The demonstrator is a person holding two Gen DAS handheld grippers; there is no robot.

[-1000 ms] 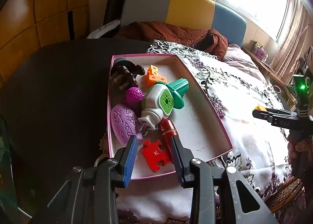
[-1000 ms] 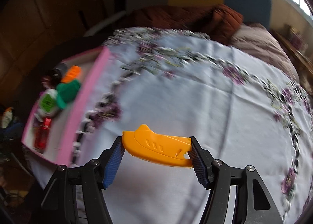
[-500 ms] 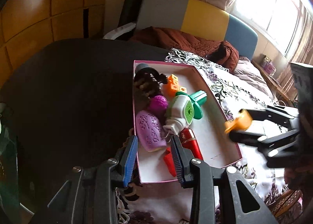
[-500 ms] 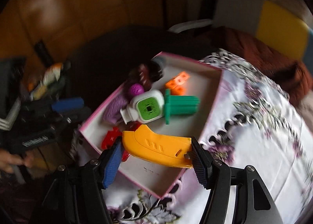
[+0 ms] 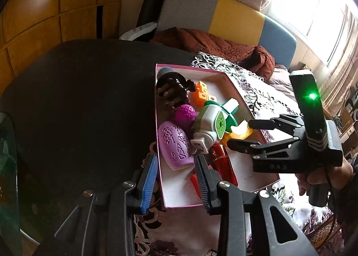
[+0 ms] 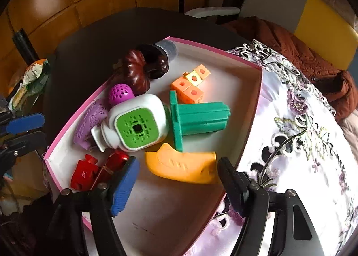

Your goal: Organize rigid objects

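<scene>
A dim room of wood panels and a bright window, with a dark round table (image 5: 73, 99) half draped in a flowered cloth (image 6: 297, 135). On it, straddling cloth and bare top, a pink-walled box (image 6: 255, 108) already crowded with toys.

Over the box's near half, the right gripper (image 6: 176, 175), its jaws just opened, stands clear of the yellow plastic piece (image 6: 181, 166); a gap shows at each pad. Judged a release: the piece looks dropped or about to settle on the floor of the box, just ahead of the fingertips and touching the flange of the green ribbed block (image 6: 197, 119). Long axis across the gripper, from pad to pad; blunt flat end toward the right-hand finger, rounded end toward the blue pad, notched hump pointing away toward the white-and-green gadget (image 6: 134, 126).

At the box's near corner, the left gripper (image 5: 176, 180), jaws partly apart and gripping nothing, with the pink wall passing between the fingers; probably parked there to steady or guard the box. Just beyond its tips, the purple patterned oval (image 5: 174, 146) and the red cylinder (image 5: 221, 162).
</scene>
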